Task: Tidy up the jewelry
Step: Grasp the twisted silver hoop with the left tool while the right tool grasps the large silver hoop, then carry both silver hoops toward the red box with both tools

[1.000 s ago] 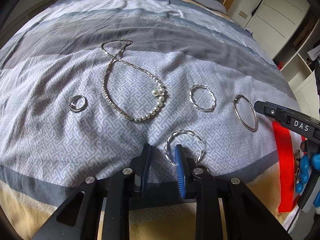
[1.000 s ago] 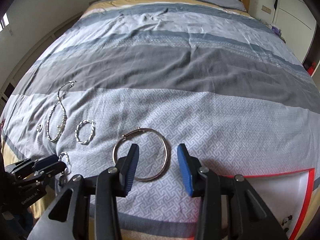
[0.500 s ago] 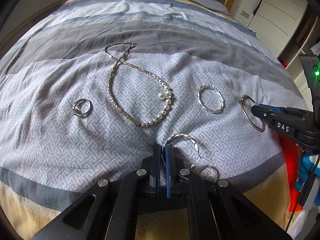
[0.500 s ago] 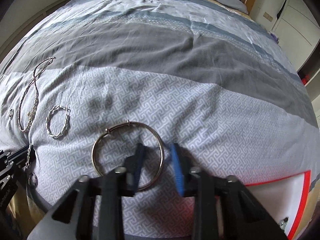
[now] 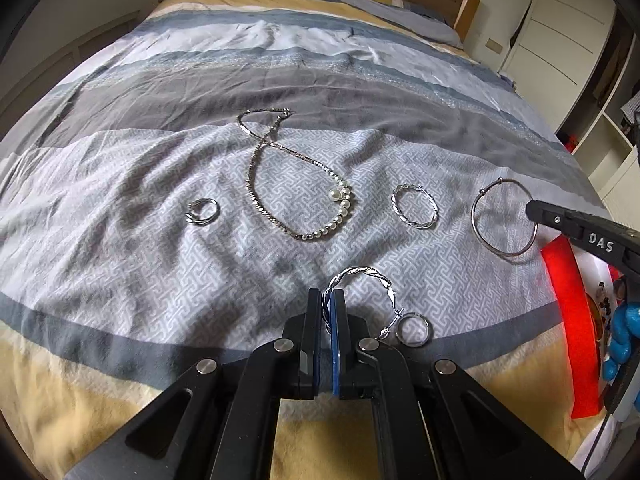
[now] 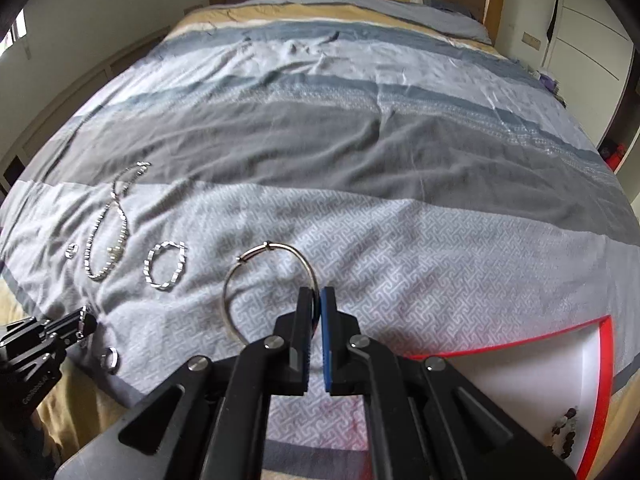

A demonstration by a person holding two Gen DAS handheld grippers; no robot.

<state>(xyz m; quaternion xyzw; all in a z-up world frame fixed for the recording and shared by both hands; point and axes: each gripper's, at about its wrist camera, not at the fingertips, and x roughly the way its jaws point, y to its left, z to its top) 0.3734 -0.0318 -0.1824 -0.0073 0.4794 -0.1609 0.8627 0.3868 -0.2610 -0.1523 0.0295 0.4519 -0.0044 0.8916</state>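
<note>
On the near edge of the bedspread [image 5: 160,264], the left gripper [image 5: 329,300] is clamped on the twisted hoop [image 5: 360,276]. To its right, the right gripper [image 6: 316,294] is clamped on the plain bangle [image 6: 256,256]. Risk: both grips bite thin rims only; either piece may pivot or slip during transfer. The small ring [image 5: 414,330] beside the twisted hoop's clasp may snag.

Left gripper [image 5: 329,300] low over the bedcover, fingers pinched together on a twisted hoop [image 5: 362,276]; right gripper [image 6: 316,298] likewise clamped on a plain hoop [image 6: 256,280].
</note>
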